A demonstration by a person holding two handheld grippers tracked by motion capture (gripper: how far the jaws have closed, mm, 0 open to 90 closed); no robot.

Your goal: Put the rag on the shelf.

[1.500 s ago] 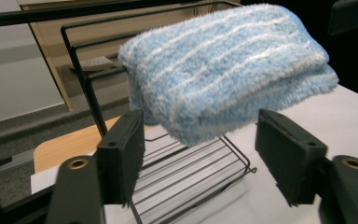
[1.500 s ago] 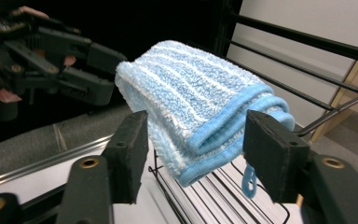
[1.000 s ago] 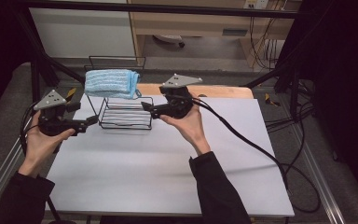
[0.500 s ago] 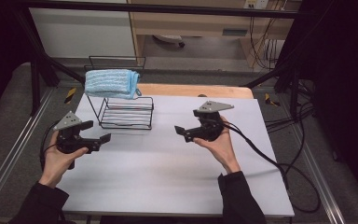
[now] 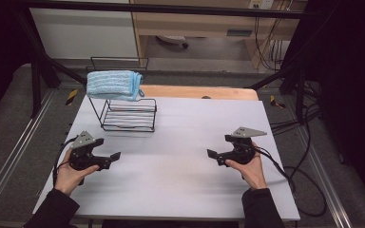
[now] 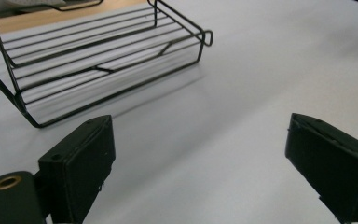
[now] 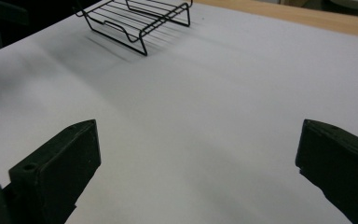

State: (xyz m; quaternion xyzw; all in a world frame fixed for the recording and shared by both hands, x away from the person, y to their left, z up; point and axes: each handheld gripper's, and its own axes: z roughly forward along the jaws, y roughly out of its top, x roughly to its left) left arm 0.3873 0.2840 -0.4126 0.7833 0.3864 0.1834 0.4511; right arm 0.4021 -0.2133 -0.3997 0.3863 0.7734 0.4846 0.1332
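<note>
Both your grippers, left gripper (image 5: 110, 158) and right gripper (image 5: 217, 156), sit low over the white table (image 5: 180, 180) with jaws spread wide, holding nothing. Your folded blue towel (image 5: 114, 85) already lies on top of the wire rack (image 5: 129, 114), well apart from either gripper, so the placing looks finished.
</note>
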